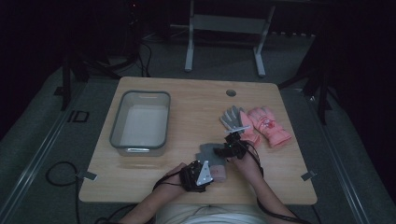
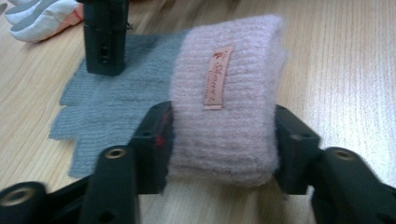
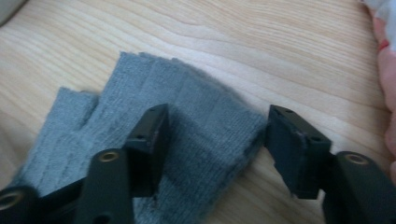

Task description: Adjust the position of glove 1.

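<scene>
On the tabletop [image 1: 196, 100], near its front edge, lies the grey glove [image 1: 208, 152] with a pink cuff [image 2: 226, 98], flat on the wood. Your left tongs [image 2: 223, 140] are clamped on this pink cuff: both jaws press its two sides, and the small label on it faces the camera. Your right tongs [image 3: 217, 140] stand apart over the fingers end of the grey glove; one jaw is above the knit, the other just beside its edge, and they do not squeeze it. Farther to the right you have a grey and white glove [image 1: 233, 119] and a pink glove [image 1: 268, 126] lying side by side. At the left of the tabletop stands a grey bin [image 1: 140, 120]
</scene>
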`<state>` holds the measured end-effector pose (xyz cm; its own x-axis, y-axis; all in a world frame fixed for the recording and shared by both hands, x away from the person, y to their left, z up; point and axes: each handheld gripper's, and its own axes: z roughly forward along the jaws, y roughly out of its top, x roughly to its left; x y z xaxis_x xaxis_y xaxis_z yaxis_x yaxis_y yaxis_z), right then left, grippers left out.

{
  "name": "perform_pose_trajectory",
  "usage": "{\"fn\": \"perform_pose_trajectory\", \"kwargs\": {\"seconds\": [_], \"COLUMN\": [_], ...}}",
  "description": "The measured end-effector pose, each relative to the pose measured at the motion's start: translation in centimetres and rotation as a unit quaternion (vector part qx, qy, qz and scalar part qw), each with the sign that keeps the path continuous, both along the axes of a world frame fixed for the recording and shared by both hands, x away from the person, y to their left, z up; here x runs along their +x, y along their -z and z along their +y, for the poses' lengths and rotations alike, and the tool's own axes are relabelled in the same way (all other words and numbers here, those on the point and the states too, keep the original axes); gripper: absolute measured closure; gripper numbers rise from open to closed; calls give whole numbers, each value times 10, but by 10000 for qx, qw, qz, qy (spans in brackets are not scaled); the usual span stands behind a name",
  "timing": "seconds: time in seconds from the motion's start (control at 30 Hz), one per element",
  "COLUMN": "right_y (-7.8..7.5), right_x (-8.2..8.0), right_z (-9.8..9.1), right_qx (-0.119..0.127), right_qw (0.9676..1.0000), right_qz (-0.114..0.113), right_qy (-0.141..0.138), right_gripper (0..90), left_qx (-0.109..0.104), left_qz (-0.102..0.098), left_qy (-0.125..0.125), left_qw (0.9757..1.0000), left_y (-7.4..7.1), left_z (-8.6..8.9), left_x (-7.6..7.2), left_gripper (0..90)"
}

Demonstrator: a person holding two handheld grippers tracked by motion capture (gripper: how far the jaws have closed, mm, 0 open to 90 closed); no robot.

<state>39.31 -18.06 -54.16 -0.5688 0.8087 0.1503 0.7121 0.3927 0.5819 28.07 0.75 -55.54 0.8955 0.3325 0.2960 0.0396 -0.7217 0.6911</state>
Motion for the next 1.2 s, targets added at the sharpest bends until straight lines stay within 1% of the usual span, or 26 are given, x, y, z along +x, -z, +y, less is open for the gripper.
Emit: {"fn": "perform_pose_trajectory", "kwargs": {"seconds": [0.03,0.07,0.1,0.13,0.17,0.2,0.27,0.33,0.4,0.43,0.5,0.53,0.6,0.63,0.67,0.7,0.73,0.77,0.8,0.9,0.93,0.97,1.0,1.03,1.07,1.2], "right_y": [0,0,0,0,-1,-1,-3,-4,-8,-10,-13,-22,-29,-34,-38,-42,-42,-47,-55,-64,-64,-69,-71,-73,-75,-82], "right_x": [0,-1,-1,-1,-1,-2,-4,-5,-5,-6,-6,-8,-10,-10,-11,-11,-11,-10,-10,-8,-8,-6,-6,-5,-4,0], "right_z": [0,0,0,1,2,3,5,5,5,4,4,3,4,4,4,5,5,5,7,10,10,14,16,18,20,29], "right_qx": [27,68,68,227,248,261,204,179,323,400,454,611,667,708,766,785,785,811,882,919,919,917,925,910,902,919], "right_qw": [10000,9999,9999,9994,9992,9989,9989,9987,9978,9973,9969,9954,9946,9939,9928,9924,9924,9918,9903,9890,9890,9884,9883,9879,9879,9871], "right_qz": [11,47,47,190,204,208,114,66,25,-2,-35,-153,-253,-308,-364,-418,-418,-461,-549,-647,-647,-698,-703,-732,-743,-781], "right_qy": [-30,-63,-63,-203,-248,-330,-417,-479,-578,-613,-640,-720,-757,-793,-842,-847,-847,-876,-926,-965,-965,-989,-992,-1021,-1021,-1048], "right_gripper": [445,509,509,618,673,691,718,724,733,735,736,737,739,739,739,740,740,740,741,741,741,741,741,741,741,741], "left_qx": [-62,-75,-75,-100,-100,-128,-146,-161,-189,-222,-271,-318,-353,-353,-358,-375,-375,-372,-360,-267,-267,-194,-158,-158,-130,-142], "left_qz": [54,85,85,116,116,157,215,226,272,318,336,348,338,338,288,287,287,259,236,195,195,165,173,173,207,210], "left_qy": [-12,-7,-7,-4,-4,-26,-55,-73,-106,-129,-155,-173,-186,-186,-200,-203,-203,-213,-214,-219,-219,-214,-210,-210,-215,-245], "left_qw": [10000,9999,9999,9999,9999,9998,9996,9996,9994,9992,9989,9987,9986,9986,9987,9987,9987,9987,9988,9992,9992,9994,9995,9995,9995,9994], "left_y": [-1,-2,-2,-4,-4,-7,-10,-11,-13,-16,-19,-24,-30,-30,-36,-39,-39,-44,-47,-58,-58,-64,-66,-66,-71,-77], "left_z": [1,2,2,3,3,3,4,4,6,8,10,13,15,15,18,19,19,21,23,29,29,32,33,33,38,44], "left_x": [1,1,1,2,2,3,3,3,3,5,6,8,10,10,12,13,13,14,15,19,19,21,22,22,25,27], "left_gripper": [514,537,564,594,616,638,662,669,671,673,675,679,681,681,681,683,683,683,687,690,690,690,691,691,692,695]}}
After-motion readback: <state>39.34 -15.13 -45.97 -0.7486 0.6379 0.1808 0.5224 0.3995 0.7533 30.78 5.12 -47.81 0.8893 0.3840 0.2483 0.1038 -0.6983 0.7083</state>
